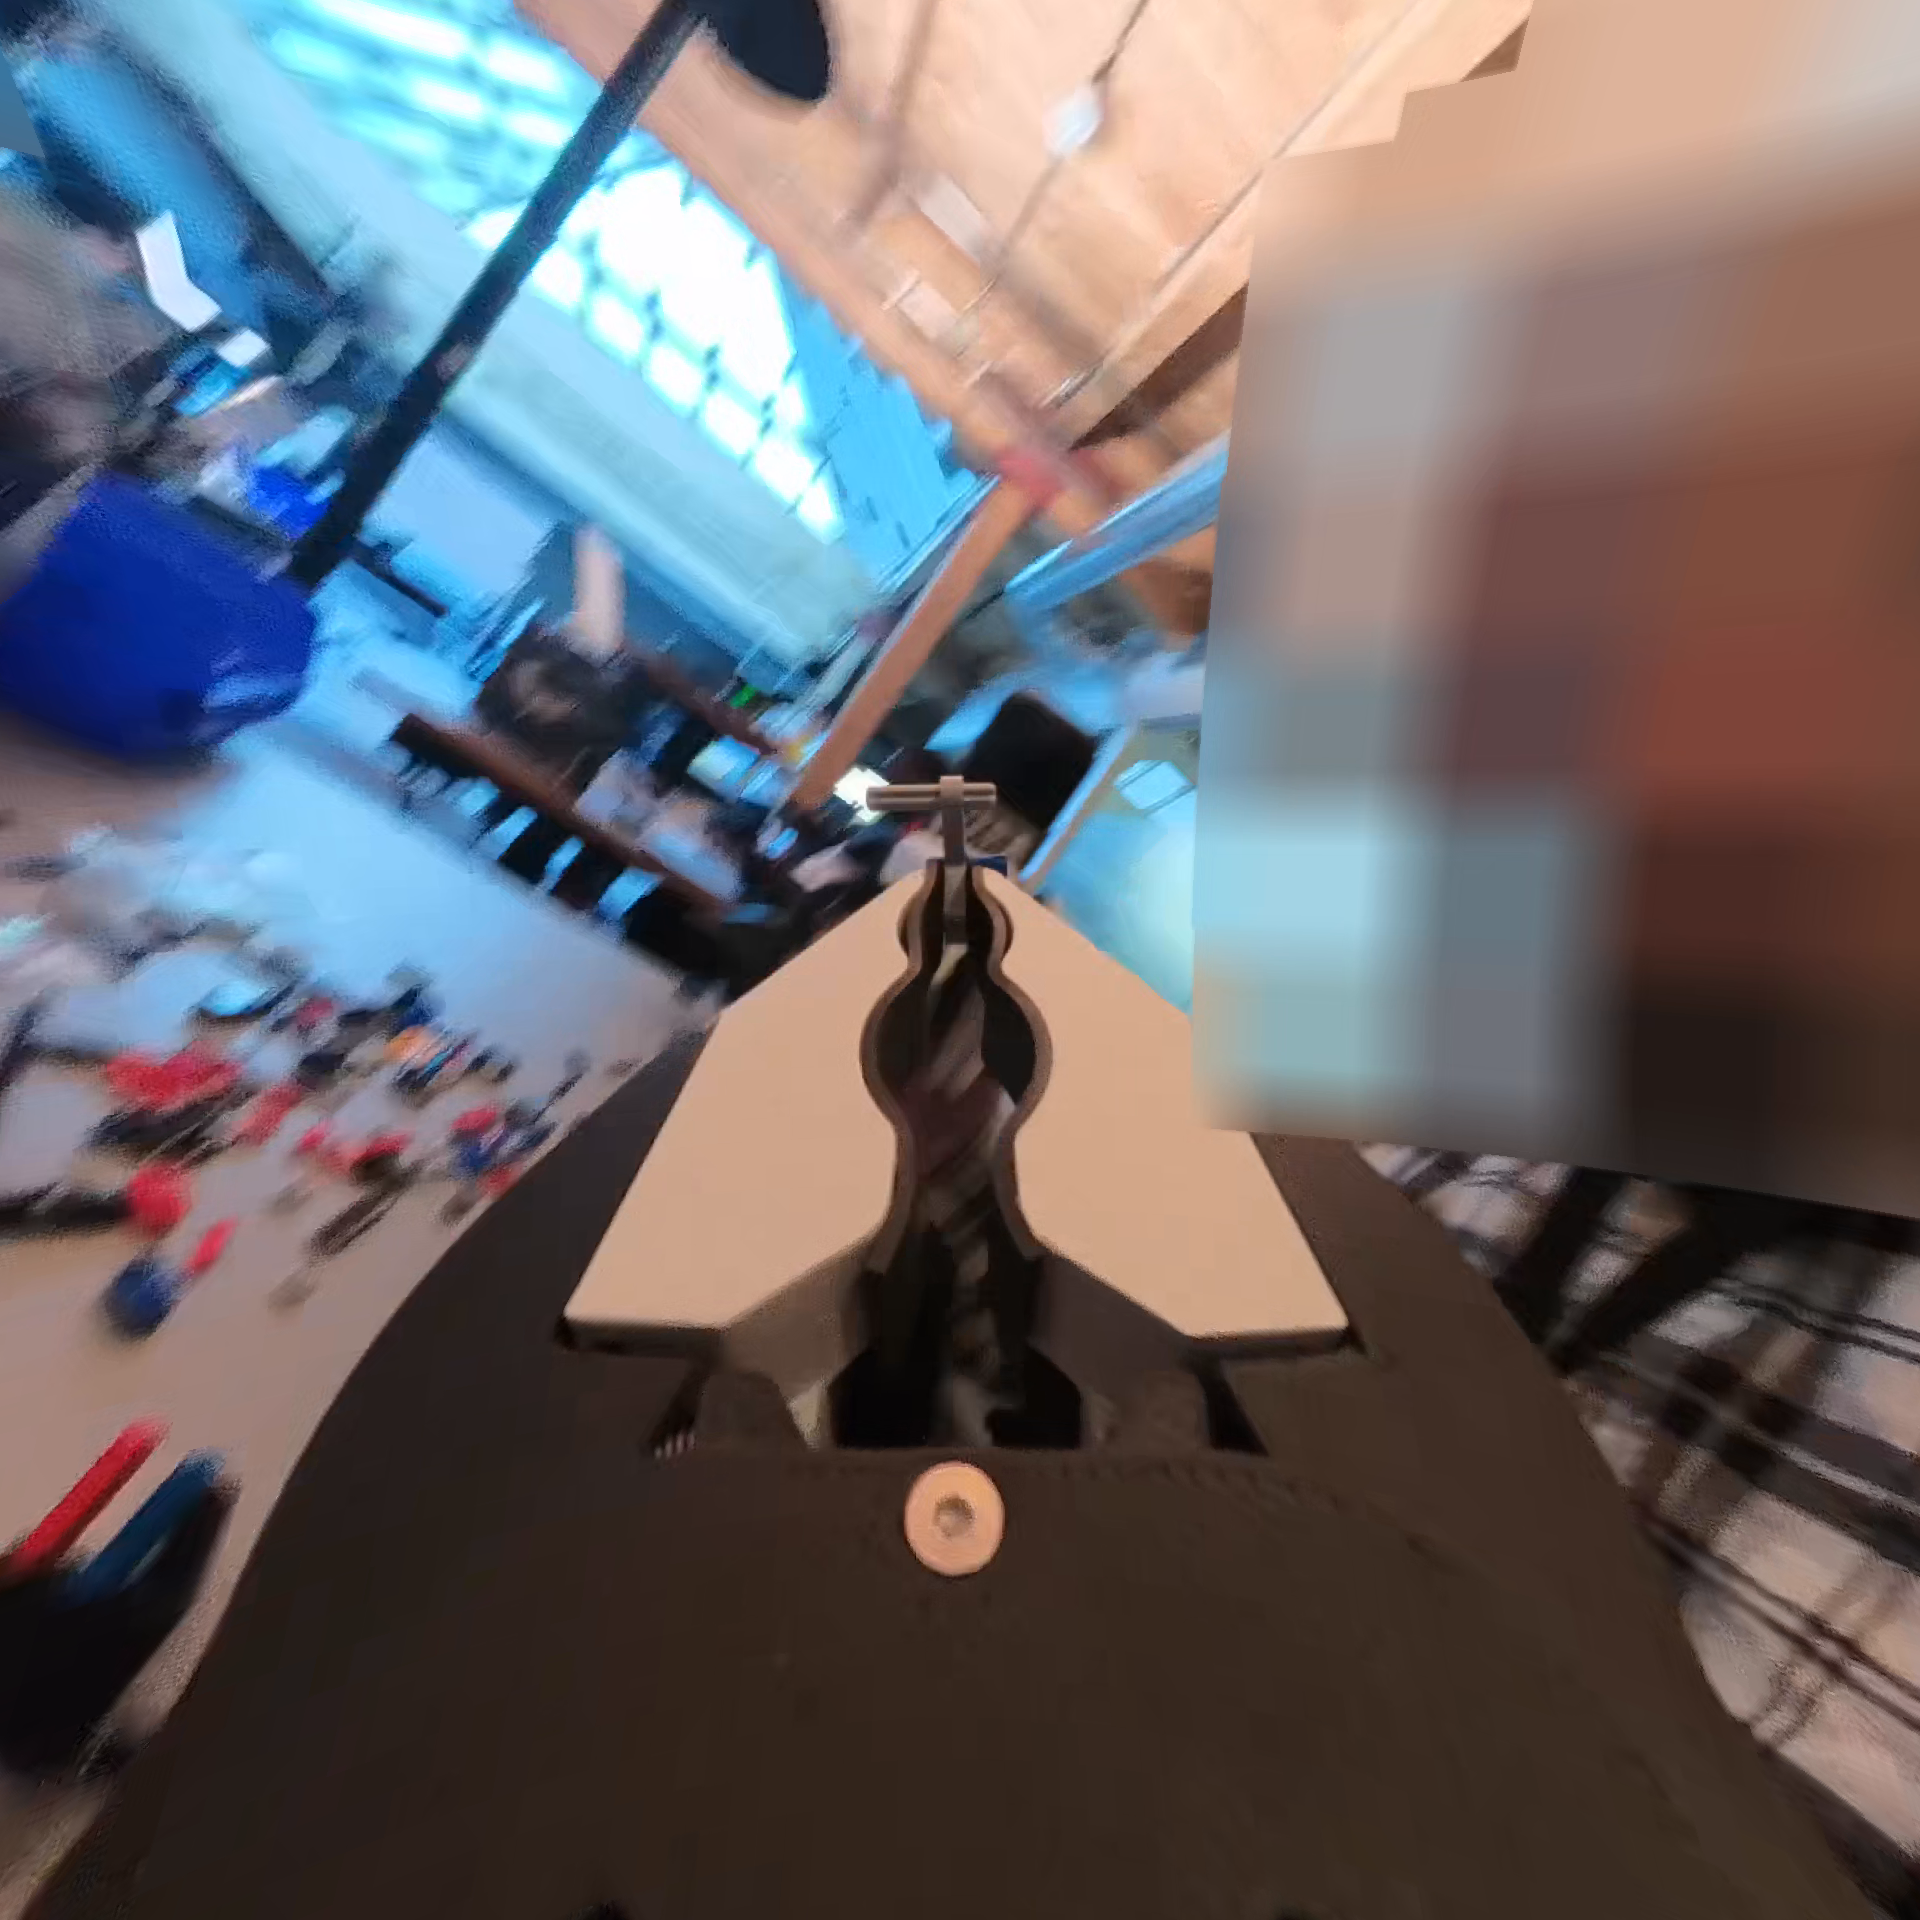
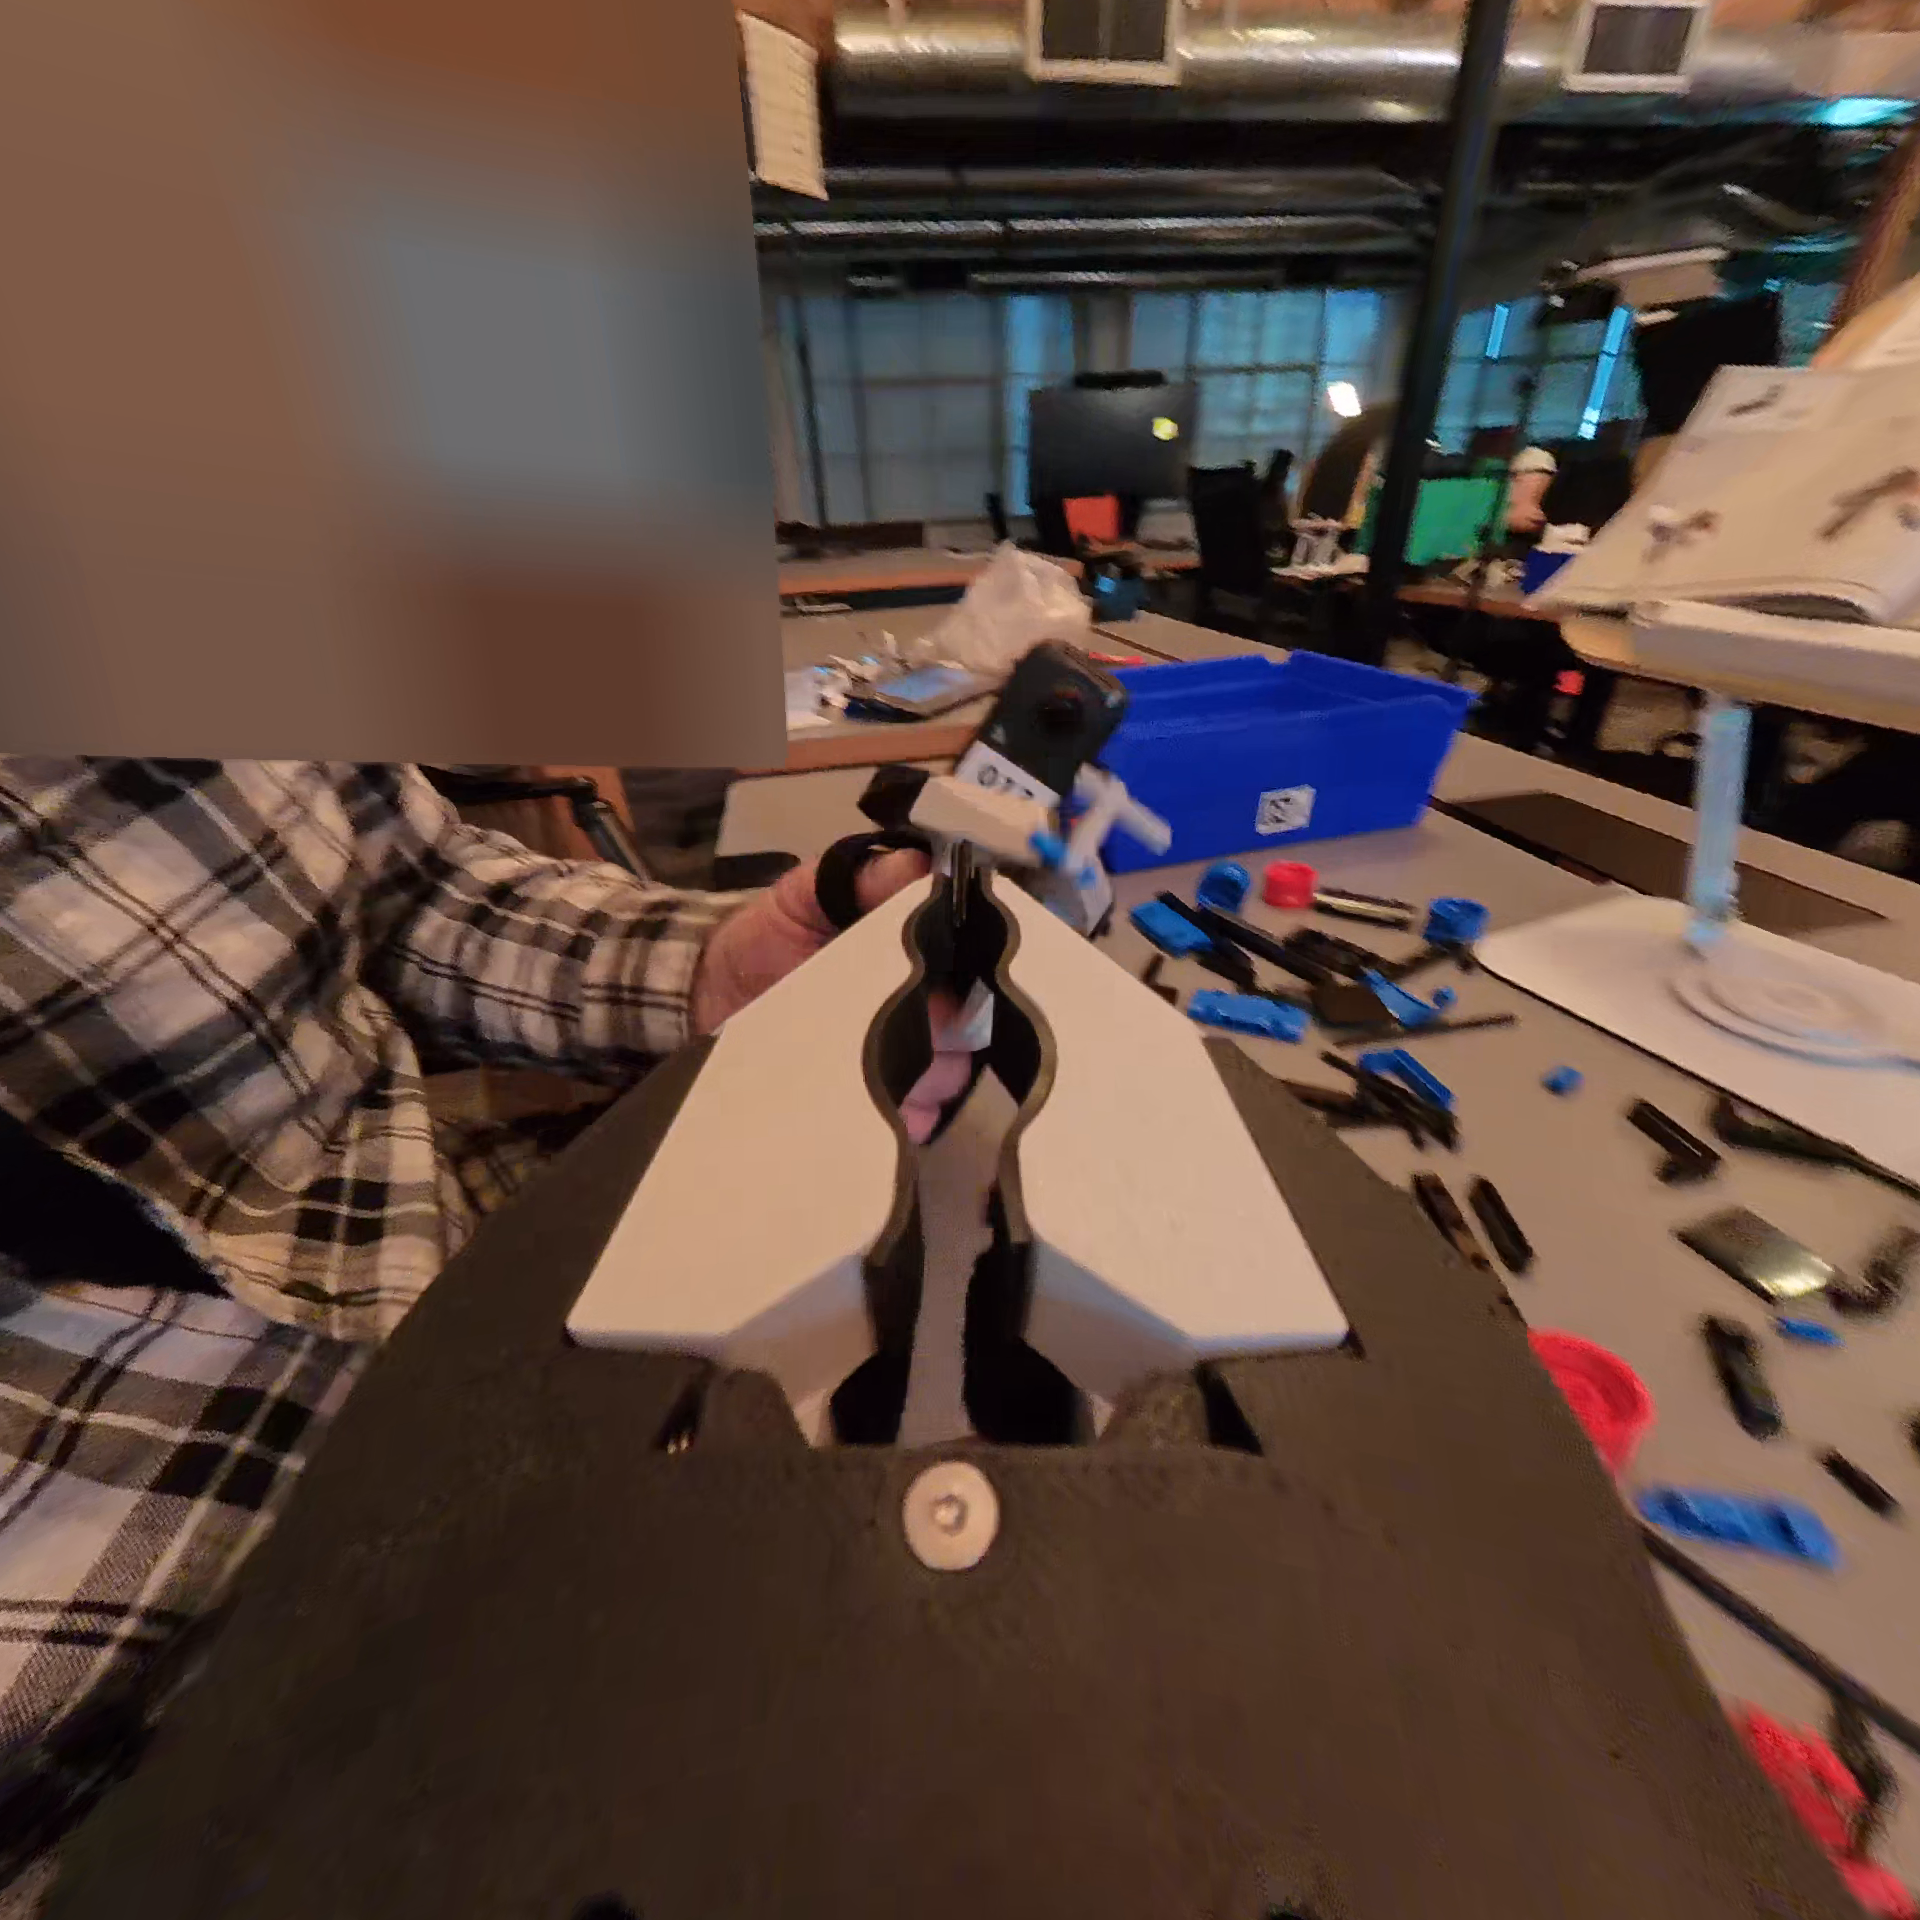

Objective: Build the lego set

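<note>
Left gripper (image 1: 954,868): closed on a grey T-pin (image 1: 932,800) projecting at 12 o'clock, crossbar running 9-to-3; right gripper (image 2: 956,894): closed, contents uncertain, tips meeting the left one; loose parts (image 2: 1351,997) on the table (image 2: 1621,1164), 3 o'clock.

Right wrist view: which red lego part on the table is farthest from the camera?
The small red ring near the blue bin, flanked by blue pieces. The other red parts lie at the near right edge.

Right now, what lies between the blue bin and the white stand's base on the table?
In the right wrist view, loose blue, black and red lego pieces lie scattered between the blue bin and the white stand's base.
</note>
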A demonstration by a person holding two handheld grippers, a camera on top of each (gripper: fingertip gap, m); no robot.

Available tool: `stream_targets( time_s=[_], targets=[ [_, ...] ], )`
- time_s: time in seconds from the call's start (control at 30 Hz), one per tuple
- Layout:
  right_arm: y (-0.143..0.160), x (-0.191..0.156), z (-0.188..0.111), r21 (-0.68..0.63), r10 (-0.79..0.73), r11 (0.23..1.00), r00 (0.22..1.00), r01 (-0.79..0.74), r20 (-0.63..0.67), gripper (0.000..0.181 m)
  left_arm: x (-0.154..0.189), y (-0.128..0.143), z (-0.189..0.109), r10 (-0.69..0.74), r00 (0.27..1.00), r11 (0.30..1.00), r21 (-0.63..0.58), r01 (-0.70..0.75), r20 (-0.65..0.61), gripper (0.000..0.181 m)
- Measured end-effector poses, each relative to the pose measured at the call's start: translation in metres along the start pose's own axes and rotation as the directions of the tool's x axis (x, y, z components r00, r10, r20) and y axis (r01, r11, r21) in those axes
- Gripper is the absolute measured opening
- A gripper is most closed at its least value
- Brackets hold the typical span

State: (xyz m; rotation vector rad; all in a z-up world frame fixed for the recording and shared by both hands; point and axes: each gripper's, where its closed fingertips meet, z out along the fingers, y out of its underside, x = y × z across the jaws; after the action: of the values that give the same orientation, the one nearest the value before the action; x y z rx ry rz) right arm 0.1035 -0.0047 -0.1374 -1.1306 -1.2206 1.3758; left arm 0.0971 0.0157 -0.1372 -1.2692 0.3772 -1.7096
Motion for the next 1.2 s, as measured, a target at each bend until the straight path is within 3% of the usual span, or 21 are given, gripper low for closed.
stream_targets(
  time_s=[0.13, 0.2, 0.27, 0.43, 0.5, 0.57, 0.73, 0.87, 0.93, 1.03, 1.13, 1.2],
  targets=[
    [0.019, 0.013, -0.018, -0.100, -0.016, 0.995, 0.994, 0.005, -0.109, 0.002, -0.044, 0.053, -0.009, 0.018, 0.965, 0.947, -0.315, 0.068, 0.262, 0.002],
    [0.031, 0.017, -0.024, -0.149, -0.017, 0.989, 0.990, -0.004, -0.138, 0.002, -0.060, 0.075, -0.018, 0.067, 0.934, 0.881, -0.460, 0.109, 0.350, 0.002],
    [0.044, 0.018, -0.028, -0.198, -0.005, 0.980, 0.989, -0.025, -0.150, 0.002, -0.075, 0.097, -0.035, 0.168, 0.895, 0.770, -0.622, 0.142, 0.412, 0.001],
    [0.069, 0.015, -0.029, -0.292, 0.010, 0.955, 0.989, -0.053, -0.146, 0.002, -0.091, 0.126, -0.060, 0.202, 0.858, 0.622, -0.738, 0.260, 0.472, 0.002],
    [0.074, 0.015, -0.029, -0.308, 0.013, 0.950, 0.989, -0.058, -0.147, 0.002, -0.093, 0.127, -0.062, 0.204, 0.850, 0.620, -0.736, 0.272, 0.486, 0.002],
    [0.076, 0.017, -0.029, -0.310, 0.023, 0.948, 0.989, -0.069, -0.149, 0.002, -0.091, 0.122, -0.060, 0.209, 0.855, 0.634, -0.732, 0.251, 0.474, 0.008],
    [0.083, 0.019, -0.032, -0.343, 0.012, 0.937, 0.988, -0.066, -0.157, 0.001, -0.081, 0.125, -0.072, 0.284, 0.874, 0.562, -0.807, 0.182, 0.395, 0.015],
    [0.098, 0.022, -0.036, -0.435, -0.044, 0.900, 0.983, -0.038, -0.177, 0.002, -0.085, 0.120, -0.075, 0.475, 0.841, 0.460, -0.888, 0.012, 0.258, 0.017],
    [0.105, 0.023, -0.036, -0.474, -0.068, 0.880, 0.981, -0.028, -0.183, 0.002, -0.090, 0.118, -0.074, 0.585, 0.796, 0.375, -0.922, -0.095, 0.156, 0.017],
    [0.113, 0.023, -0.035, -0.517, -0.094, 0.856, 0.979, -0.014, -0.182, 0.002, -0.094, 0.118, -0.068, 0.644, 0.763, 0.287, -0.940, -0.186, 0.046, 0.016],
    [0.116, 0.024, -0.035, -0.528, -0.100, 0.849, 0.977, -0.014, -0.187, 0.002, -0.101, 0.125, -0.068, 0.641, 0.767, 0.244, -0.957, -0.158, 0.037, 0.009],
    [0.116, 0.024, -0.035, -0.529, -0.101, 0.849, 0.977, -0.015, -0.190, 0.002, -0.101, 0.129, -0.065, 0.618, 0.782, 0.270, -0.955, -0.120, 0.077, 0.003]
  ],
)
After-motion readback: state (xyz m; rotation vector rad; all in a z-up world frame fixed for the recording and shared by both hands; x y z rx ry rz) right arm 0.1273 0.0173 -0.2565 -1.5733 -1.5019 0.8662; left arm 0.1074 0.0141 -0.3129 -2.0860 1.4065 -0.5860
